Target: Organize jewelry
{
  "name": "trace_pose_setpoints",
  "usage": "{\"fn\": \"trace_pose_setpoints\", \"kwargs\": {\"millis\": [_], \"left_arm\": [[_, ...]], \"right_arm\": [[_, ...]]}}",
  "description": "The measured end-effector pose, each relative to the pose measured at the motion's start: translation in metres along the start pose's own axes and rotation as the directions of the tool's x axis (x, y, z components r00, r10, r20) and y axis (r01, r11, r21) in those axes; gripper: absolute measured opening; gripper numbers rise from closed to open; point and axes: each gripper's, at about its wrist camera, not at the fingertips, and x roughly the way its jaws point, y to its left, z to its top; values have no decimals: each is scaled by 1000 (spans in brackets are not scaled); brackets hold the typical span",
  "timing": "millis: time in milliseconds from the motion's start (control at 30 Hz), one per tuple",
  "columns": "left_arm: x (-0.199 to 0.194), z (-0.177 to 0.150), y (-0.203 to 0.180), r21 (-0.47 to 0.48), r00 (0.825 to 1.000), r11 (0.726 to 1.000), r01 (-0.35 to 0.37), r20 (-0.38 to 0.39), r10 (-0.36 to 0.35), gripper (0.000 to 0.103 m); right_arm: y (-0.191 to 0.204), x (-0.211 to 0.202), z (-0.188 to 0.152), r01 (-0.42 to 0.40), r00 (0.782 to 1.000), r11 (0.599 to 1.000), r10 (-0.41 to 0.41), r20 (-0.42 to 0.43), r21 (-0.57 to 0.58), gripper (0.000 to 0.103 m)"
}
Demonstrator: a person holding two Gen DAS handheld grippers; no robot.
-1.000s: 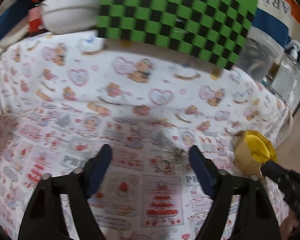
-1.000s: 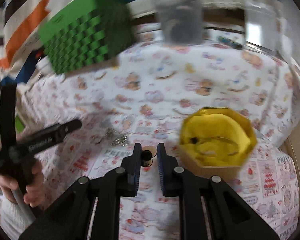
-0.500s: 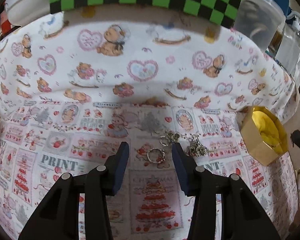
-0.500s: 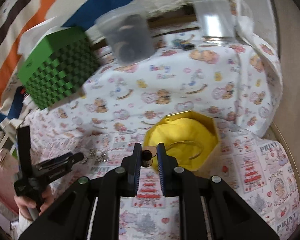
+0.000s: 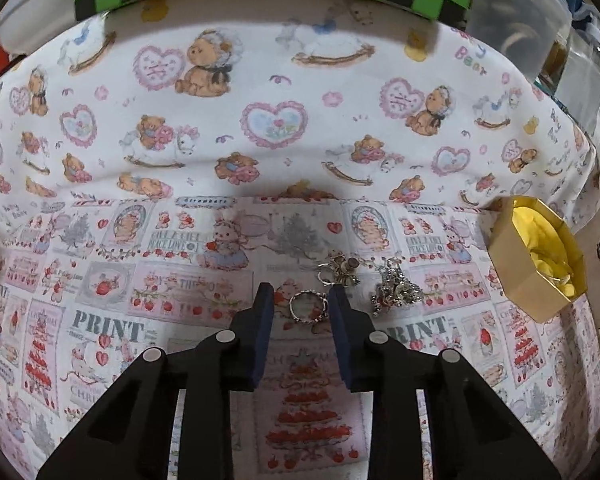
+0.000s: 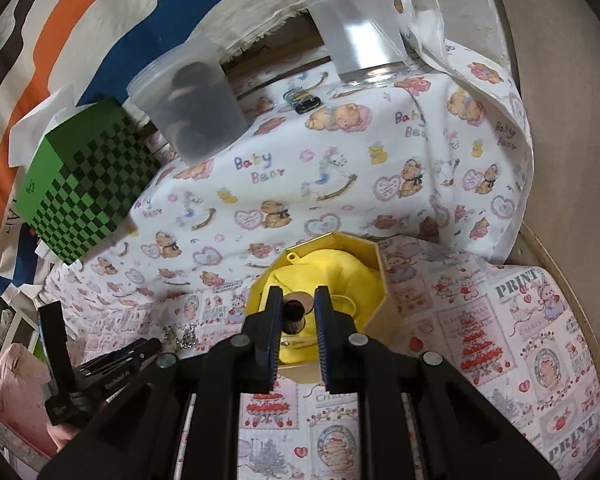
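1. Here, your left tongs tip steeply down over the bench, which is draped in a teddy-bear and strawberry print cloth, their blue pads bracketing a small silver beaded ring that lies flat on the cloth. The jaws have just been closing; the ring sits between them with a sliver of cloth showing on its left, so no firm pinch is seen yet.

2. The ring lies dead ahead at the fingertips, slightly nearer the right pad. It is round, so no long axis matters; the pinch simply has to cross its width.

3. Just beyond and to the right lie a loose cluster of silver charms and a tangled silver chain piece, close enough to be snagged, in my judgement.

4. Your right tongs are narrow, clamped on a small dark bead-like piece with a silvery base, held over the gold octagonal box lined with yellow cloth.

5. That box stands well to the right of the ring, so the left hand is far nearer the ring and the right is nearer the box.
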Motion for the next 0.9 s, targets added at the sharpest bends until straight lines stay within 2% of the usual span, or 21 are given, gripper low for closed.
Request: {"fn": "trace_pose_setpoints", "kwargs": {"millis": [133,200,400,533,633,700,800,900], "left_arm": [[3,-3,-4,26,1000,999,-22,-11,23,20],[5,-4,-8,43,999,998,-35,-8,36,20],[2,-2,-3,21,1000,1000,-9,-19,10,20],[-16,-10,1,-2,1000,1000,-8,12,8,20],[-35,-15,1,-11,996,998,-61,62,62,20],[-55,-16,1,-27,988,996,-84,130,87,20],[-89,-15,6,-65,963,995,-80,253,94,20],[-114,-15,11,-89,936,995,-52,343,80,20]], "right_arm": [[0,2,-1,-2,1000,1000,2,-2,-1,15],[-1,1,-1,-15,1000,1000,15,8,7,15],[-7,-4,2,-19,999,999,18,28,34,15],[-12,-7,5,-33,999,998,30,37,59,15],[-14,-8,6,-42,998,997,39,41,70,15],[-15,-9,6,-47,998,996,43,44,76,15],[-15,-10,6,-56,998,996,53,47,75,15],[-14,-11,6,-69,996,995,65,53,72,15]]}}
